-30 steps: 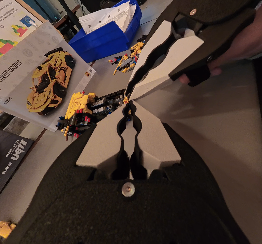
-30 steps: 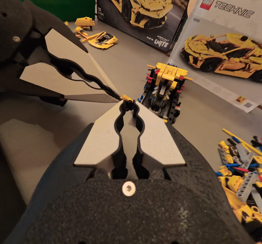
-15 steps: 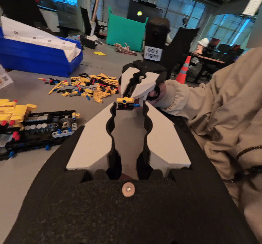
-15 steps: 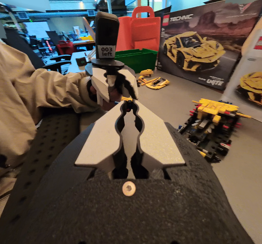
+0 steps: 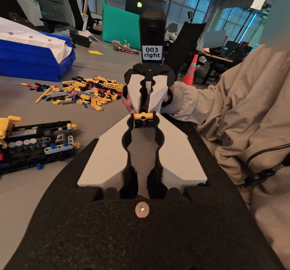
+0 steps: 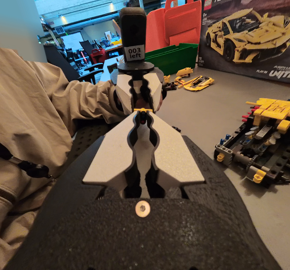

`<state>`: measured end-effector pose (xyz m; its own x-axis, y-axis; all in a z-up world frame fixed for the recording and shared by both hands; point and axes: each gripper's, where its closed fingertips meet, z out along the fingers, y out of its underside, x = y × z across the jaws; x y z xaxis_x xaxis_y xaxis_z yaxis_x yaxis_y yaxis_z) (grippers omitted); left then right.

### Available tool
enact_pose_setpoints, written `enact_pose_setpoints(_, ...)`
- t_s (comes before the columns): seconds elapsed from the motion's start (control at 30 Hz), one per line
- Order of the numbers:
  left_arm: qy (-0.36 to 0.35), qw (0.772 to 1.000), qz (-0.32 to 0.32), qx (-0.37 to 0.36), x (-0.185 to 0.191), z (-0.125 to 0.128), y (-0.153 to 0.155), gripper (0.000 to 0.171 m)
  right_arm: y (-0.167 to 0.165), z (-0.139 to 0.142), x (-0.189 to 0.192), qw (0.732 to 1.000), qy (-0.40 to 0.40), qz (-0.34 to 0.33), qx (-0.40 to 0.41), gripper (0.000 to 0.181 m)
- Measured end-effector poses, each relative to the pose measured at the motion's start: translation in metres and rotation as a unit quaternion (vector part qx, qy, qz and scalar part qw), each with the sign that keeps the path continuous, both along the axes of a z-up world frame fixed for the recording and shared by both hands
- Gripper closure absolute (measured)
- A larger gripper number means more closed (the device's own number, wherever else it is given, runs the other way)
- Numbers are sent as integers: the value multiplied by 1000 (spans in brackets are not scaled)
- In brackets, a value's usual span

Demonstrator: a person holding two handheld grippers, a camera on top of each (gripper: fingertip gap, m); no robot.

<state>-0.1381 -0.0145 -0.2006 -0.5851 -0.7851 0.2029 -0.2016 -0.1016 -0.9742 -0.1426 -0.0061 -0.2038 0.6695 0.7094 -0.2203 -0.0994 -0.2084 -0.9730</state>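
Observation:
My left gripper (image 5: pixel 143 120) is shut on a small yellow and black brick piece (image 5: pixel 143 118), clamped across its fingertips in the air. My right gripper (image 6: pixel 142 115) meets it tip to tip, head on. Its fingers are nearly closed on a thin black part with a red pin (image 6: pixel 142 119) of the same piece, under the yellow bar (image 6: pixel 142 110). In the left wrist view the right gripper (image 5: pixel 143 109) sits just behind the piece. In the right wrist view the left gripper (image 6: pixel 142 105) faces me. A person's beige sleeves hold both.
A partly built black and yellow car chassis (image 5: pixel 39 143) (image 6: pixel 259 144) lies on the grey table. A pile of loose pieces (image 5: pixel 83 91) and a blue bin (image 5: pixel 36 64) are beyond it. A green bin (image 6: pixel 171 58), yellow body panels (image 6: pixel 197 82) and the set's box (image 6: pixel 244 31) stand behind. Only a small space, under 4 cm, lies between the two pairs of fingers.
Both grippers have lifted from low over the table near the chassis and turned level, now facing each other tip to tip. The left fingers stand wider around the piece.

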Motion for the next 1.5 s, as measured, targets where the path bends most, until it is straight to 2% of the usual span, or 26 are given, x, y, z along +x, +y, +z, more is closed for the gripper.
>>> enact_pose_setpoints(0.1,-12,1000,3,13,0,1,-2,148,0,-2,1,1000,15,8,-18,168)
enact_pose_setpoints(0.23,-15,1000,1,5,0,3,-3,148,-3,0,-1,1000,12,14,-7,175)
enact_pose_setpoints(0.43,-35,997,-2,65,-4,3,-6,148,-8,1,-3,999,-10,31,-3,175)
enact_pose_setpoints(0.5,-43,996,20,71,-8,7,10,148,-10,5,6,1000,-3,26,4,175)
enact_pose_setpoints(0.57,-76,995,65,25,-16,31,47,148,-21,25,45,998,66,10,17,175)
enact_pose_setpoints(0.63,-90,993,72,10,-21,42,58,148,-22,23,72,997,72,-22,15,175)
enact_pose_setpoints(0.77,-31,998,43,34,-10,8,37,148,-16,23,51,997,76,3,9,175)
enact_pose_setpoints(0.83,60,994,22,94,-6,-35,28,148,-15,21,45,997,74,7,8,175)
enact_pose_setpoints(0.87,89,986,27,139,-3,-55,27,148,-15,20,44,997,71,7,9,175)
enact_pose_setpoints(0.93,118,974,15,191,-1,-81,16,148,-10,11,42,999,53,-6,-3,175)
enact_pose_setpoints(1.0,126,970,9,208,1,-89,6,148,-4,-3,39,1000,17,-16,-20,175)
enact_pose_setpoints(1.07,109,971,12,213,5,-85,1,148,4,-14,43,998,-20,-47,-27,175)
enact_pose_setpoints(1.2,115,962,42,244,12,-94,9,148,17,-25,68,990,-52,-124,-36,175)
enact_pose_setpoints(1.37,168,943,64,281,14,-119,19,148,20,-37,66,987,-84,-127,-52,175)
enact_pose_setpoints(1.5,193,945,64,258,13,-122,17,147,19,-43,58,987,-98,-111,-60,175)
